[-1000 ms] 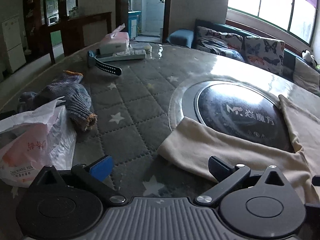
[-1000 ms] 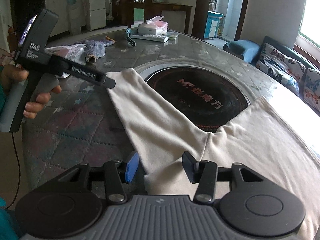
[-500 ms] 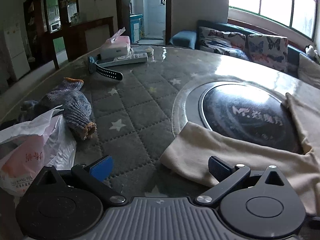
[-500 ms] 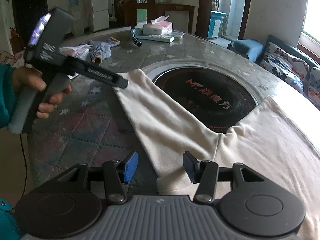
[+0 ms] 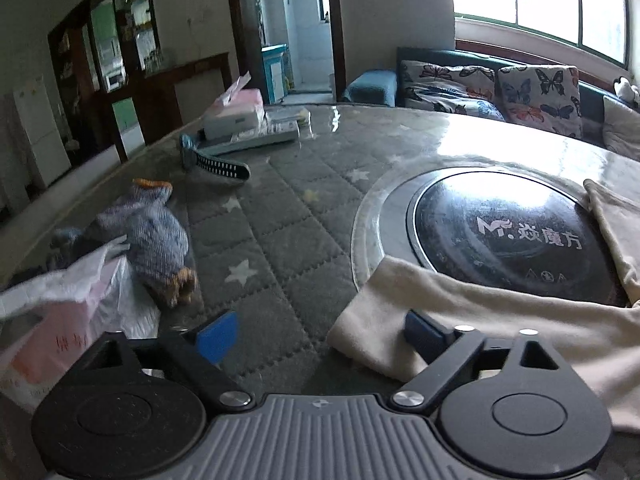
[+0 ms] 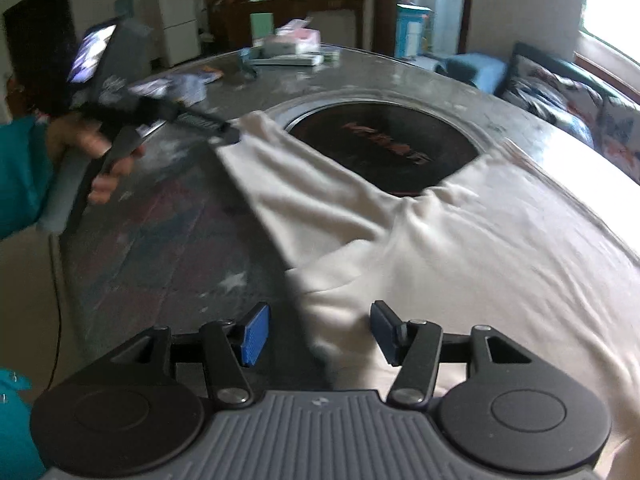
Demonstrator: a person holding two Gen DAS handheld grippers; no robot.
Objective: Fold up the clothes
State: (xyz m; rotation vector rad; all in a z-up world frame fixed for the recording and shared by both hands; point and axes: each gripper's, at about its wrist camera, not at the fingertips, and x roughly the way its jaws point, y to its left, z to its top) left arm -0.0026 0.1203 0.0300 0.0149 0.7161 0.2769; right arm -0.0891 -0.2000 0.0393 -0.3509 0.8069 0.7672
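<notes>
Quilted table (image 5: 280, 216) — cream garment (image 6: 460, 248), unfolded

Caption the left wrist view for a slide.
Open left hand-held gripper at the cuff of a cream shirt's sleeve, which lies over the table's black hotplate.

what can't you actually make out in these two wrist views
1. Left wrist view: the garment is cut off at the right edge and hidden below by the left gripper.
2. Right wrist view: motion blur smears the left gripper's tip at the sleeve end, so contact is unclear.
3. Right wrist view: the garment's near hem is hidden behind the right gripper.
</notes>
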